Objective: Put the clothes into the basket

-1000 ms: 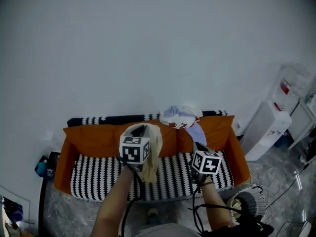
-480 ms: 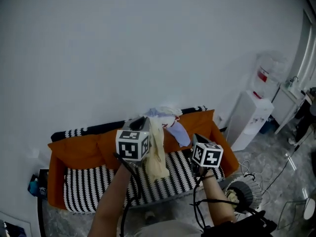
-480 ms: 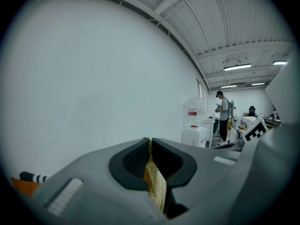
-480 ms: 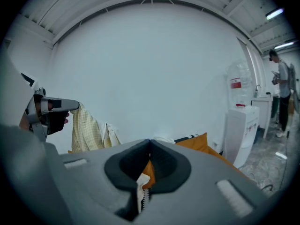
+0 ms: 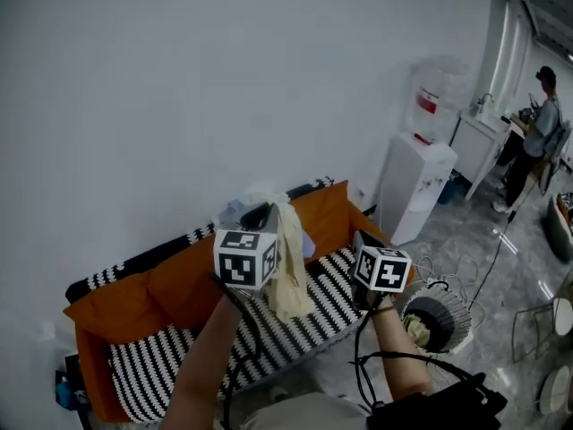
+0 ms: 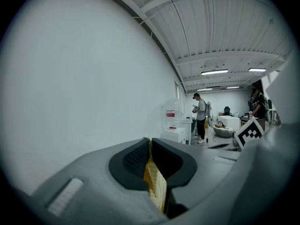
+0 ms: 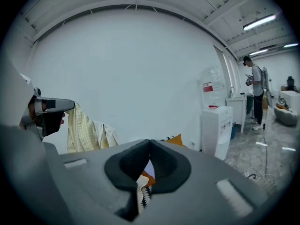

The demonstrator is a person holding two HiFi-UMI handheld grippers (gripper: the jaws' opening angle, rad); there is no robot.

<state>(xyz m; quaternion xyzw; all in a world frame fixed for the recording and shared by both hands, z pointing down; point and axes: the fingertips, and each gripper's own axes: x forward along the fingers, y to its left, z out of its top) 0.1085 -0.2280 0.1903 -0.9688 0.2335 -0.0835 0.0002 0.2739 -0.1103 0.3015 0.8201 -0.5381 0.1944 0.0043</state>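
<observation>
My left gripper (image 5: pixel 267 217) (image 6: pixel 150 142) is shut on a pale yellow checked garment (image 5: pixel 289 280) (image 6: pixel 155 184) that hangs from its jaws above the sofa. The right gripper view shows that garment (image 7: pixel 82 129) draped from the left gripper (image 7: pixel 47 109), with a white piece (image 7: pixel 106 135) beside it. My right gripper (image 5: pixel 362 242) (image 7: pixel 150 145) is shut on a light white-and-bluish garment (image 7: pixel 141 191) (image 5: pixel 307 244). The round wire basket (image 5: pixel 436 317) stands on the floor just right of my right hand.
An orange sofa (image 5: pixel 134 298) with a black-and-white striped seat (image 5: pixel 179 365) runs along the white wall. A white water dispenser (image 5: pixel 414 182) (image 7: pixel 216 128) stands right of it. Cables (image 5: pixel 488 271) trail over the marble floor. A person (image 5: pixel 535 137) (image 6: pixel 201 116) stands at the far right.
Both grippers have lifted and swung to the right with their garments, which came off the sofa back. The basket and the water dispenser have come further into view.
</observation>
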